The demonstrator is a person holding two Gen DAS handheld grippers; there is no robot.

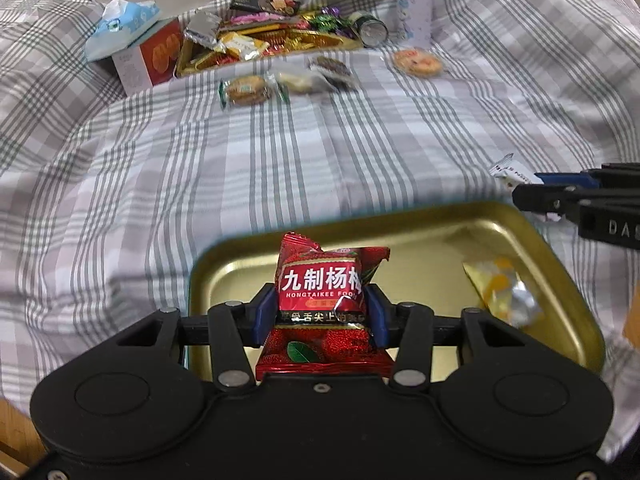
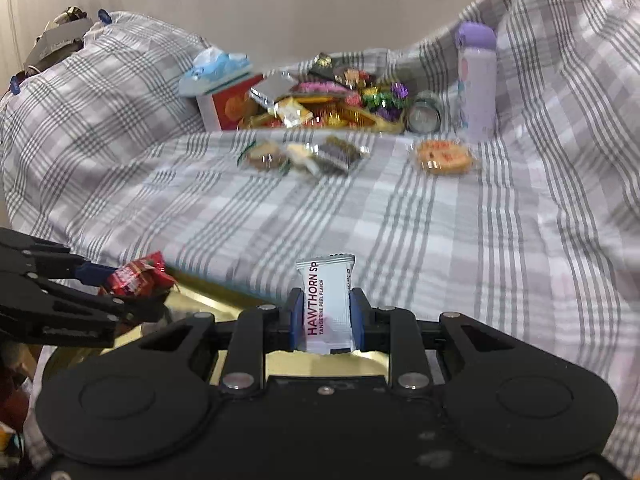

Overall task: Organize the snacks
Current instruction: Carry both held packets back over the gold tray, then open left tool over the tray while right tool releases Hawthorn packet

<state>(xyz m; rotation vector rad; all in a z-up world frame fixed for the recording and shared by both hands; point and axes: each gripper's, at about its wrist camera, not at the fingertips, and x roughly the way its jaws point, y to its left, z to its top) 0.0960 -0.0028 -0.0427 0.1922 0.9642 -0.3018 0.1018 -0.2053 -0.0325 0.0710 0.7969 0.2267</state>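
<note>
Claws clench upright packets: left claw [image 1: 320, 312] red packet [image 1: 322, 300], right claw [image 2: 326, 320] white packet [image 2: 327, 304]

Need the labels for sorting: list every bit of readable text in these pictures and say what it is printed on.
"九制杨梅" and "HONGTAIKEE FOO…" (cut off): red packet in the left gripper.
"HAWTHORN SP…" and "TANGERINE PEEL FLAVOR": white packet in the right gripper.
"DAS…" (cut off): body of the right gripper in the left wrist view.
The line under the red packet's brand, and the print on the far snack pile and orange box: too blurred to read.

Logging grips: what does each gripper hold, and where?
Left gripper: red foil snack packet, pinched mid-body. Right gripper: white hawthorn sachet, pinched at its sides.
</note>
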